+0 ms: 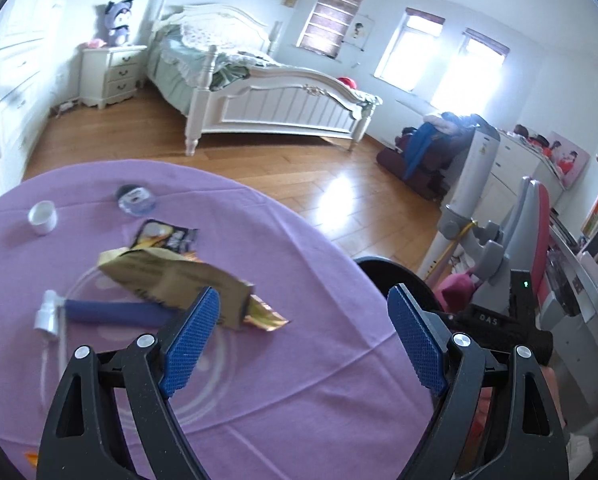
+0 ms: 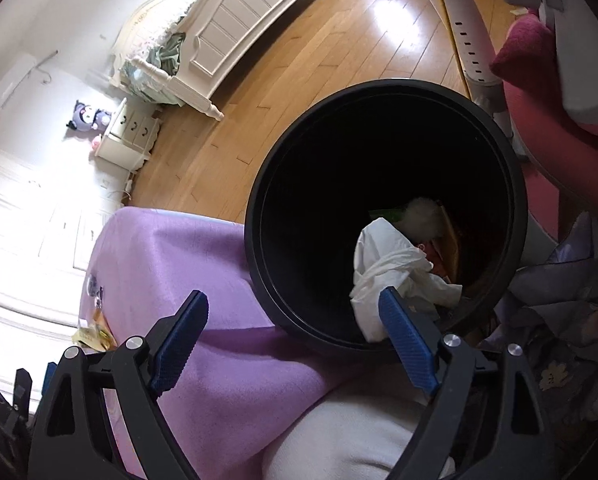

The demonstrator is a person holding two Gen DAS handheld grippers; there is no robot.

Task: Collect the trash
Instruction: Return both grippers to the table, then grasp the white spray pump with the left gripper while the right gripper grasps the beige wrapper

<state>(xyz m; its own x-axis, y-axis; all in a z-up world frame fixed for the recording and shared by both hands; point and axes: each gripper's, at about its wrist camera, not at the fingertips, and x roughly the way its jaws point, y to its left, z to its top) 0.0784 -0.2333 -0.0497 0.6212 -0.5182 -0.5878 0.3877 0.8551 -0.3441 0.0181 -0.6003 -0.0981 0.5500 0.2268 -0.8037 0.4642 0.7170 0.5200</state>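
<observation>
Left wrist view, going left to right: a purple table with a small white cup at the far left, then a silver-capped spray bottle lying flat with its blue body pointing right. Over its right end sits a gold wrapper, and just behind that a black snack packet; a little round jar is further back. The left gripper hangs above the cloth with its blue pads wide apart and nothing between them, the left pad right next to the wrapper's near end. A bed is across the room. Right wrist view: table edge on the left with some scraps on it, then the right gripper, also spread wide and empty, looking down into a black bin just beside the table. Crumpled white paper and other trash already lie in the bottom of it.
</observation>
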